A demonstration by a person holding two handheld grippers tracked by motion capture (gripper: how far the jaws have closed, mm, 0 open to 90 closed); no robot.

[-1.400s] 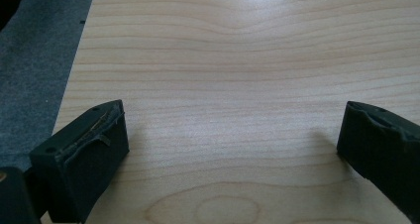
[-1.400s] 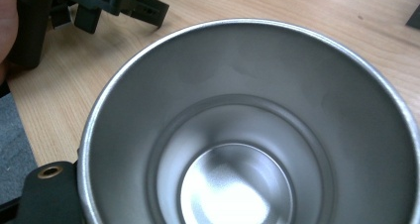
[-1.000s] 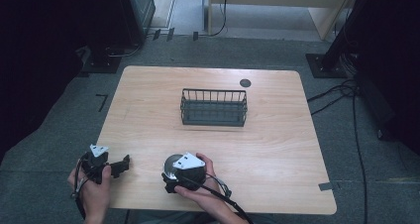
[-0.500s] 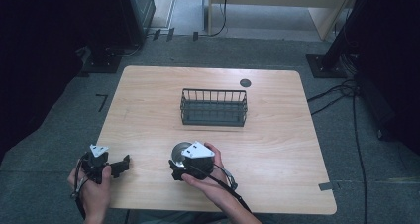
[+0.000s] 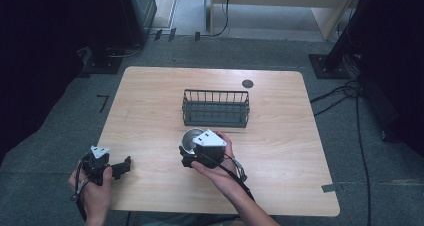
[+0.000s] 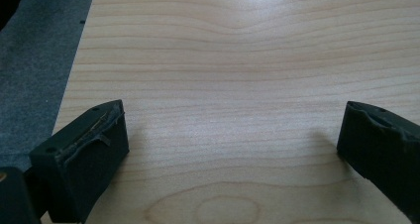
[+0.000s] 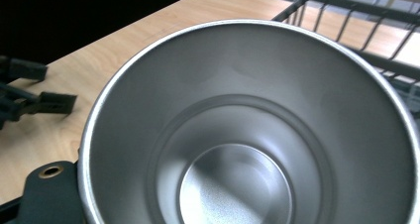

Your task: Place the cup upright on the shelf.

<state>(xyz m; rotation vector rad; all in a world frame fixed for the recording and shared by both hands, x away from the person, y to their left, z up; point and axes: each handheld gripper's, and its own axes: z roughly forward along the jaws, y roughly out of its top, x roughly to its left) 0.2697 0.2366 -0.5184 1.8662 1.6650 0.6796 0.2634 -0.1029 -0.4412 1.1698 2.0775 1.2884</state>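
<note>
Holding a steel cup [image 5: 191, 139], the right gripper [image 5: 200, 153] sits just in front of the black wire basket [image 5: 216, 107], on the person's side of it, jaws clamped on the cup with its open mouth filling the right gripper view. The left gripper [image 5: 120, 167] rests well off to the basket's front-left near the wooden table [image 5: 280, 136] edge, jaws spread wide with nothing between them.

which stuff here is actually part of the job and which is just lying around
In the job, likely:
metal bowl, held at the right gripper
wire basket
left gripper, open, idle

Lying about:
dark round disc on the table
cables on the floor
</note>
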